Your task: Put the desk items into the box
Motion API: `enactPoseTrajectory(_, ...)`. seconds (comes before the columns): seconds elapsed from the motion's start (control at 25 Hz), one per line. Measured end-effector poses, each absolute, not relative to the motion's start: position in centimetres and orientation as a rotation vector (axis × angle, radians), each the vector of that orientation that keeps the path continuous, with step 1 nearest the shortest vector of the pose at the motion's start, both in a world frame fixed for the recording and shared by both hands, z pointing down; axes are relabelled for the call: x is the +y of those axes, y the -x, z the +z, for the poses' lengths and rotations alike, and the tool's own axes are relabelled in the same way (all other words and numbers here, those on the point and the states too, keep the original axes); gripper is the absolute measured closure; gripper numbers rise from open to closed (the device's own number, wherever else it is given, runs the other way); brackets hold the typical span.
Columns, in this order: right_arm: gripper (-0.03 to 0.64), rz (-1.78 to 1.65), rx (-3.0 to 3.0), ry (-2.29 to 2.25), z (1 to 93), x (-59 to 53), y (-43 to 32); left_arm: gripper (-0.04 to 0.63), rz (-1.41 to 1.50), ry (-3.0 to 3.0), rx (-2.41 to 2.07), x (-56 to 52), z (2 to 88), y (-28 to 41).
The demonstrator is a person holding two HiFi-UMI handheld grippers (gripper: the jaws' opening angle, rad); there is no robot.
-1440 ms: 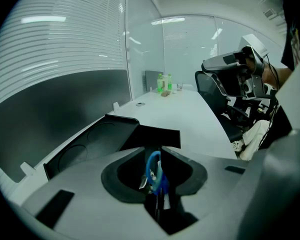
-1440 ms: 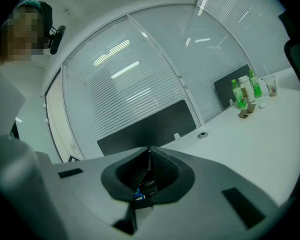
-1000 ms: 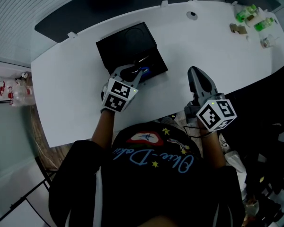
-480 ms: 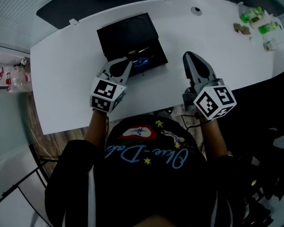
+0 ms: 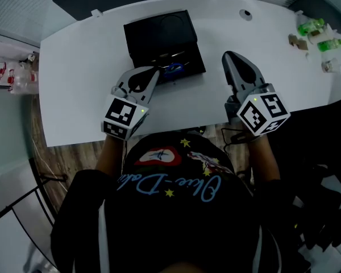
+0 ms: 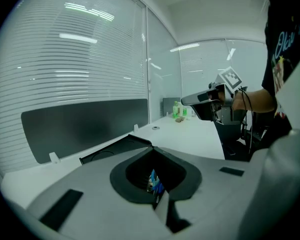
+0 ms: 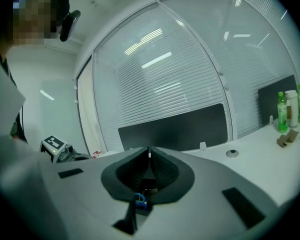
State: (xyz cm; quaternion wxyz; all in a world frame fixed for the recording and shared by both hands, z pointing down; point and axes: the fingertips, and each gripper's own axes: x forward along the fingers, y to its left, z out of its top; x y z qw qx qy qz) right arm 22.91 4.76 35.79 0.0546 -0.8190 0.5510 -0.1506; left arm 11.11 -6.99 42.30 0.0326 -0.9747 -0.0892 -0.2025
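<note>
A black box [image 5: 159, 36] lies open on the white desk [image 5: 79, 84], and its near half holds a blue item [image 5: 173, 68] and thin pen-like pieces. My left gripper [image 5: 153, 73] hovers just in front of the box's near left corner, jaws shut and empty. The right gripper [image 5: 237, 58] hangs right of the box over bare desk, jaws together with nothing in them. In the left gripper view the left gripper [image 6: 151, 148] points toward the box [image 6: 115, 151], and the blue item [image 6: 154, 181] shows through the gap behind the tips. The right gripper [image 7: 149, 150] is shut in its own view.
Green bottles [image 5: 314, 27] and small brown pieces [image 5: 298, 40] stand at the desk's far right corner. A round cable hole [image 5: 247, 14] sits in the back edge. A dark screen panel [image 7: 175, 126] runs behind the desk. The person's body is close to the front edge.
The left gripper was open over the box's near half; it has drawn back and up toward the person and its jaws have shut, empty. The right gripper shifted slightly and rolled.
</note>
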Motion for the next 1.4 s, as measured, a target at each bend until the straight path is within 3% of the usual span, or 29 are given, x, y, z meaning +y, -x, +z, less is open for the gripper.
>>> enactPoseTrajectory(0.72,0.607,-0.501,2.23,2.309,35.9,3.0,-19.0,0.588,-0.61,2.991,-0.24,-5.2,40.7,-9.8)
enactPoseTrajectory(1.4,0.607,-0.465,2.208,2.286,34.3,3.8,-19.7,0.588,-0.603,3.025,-0.222,-4.8,40.3,-10.0)
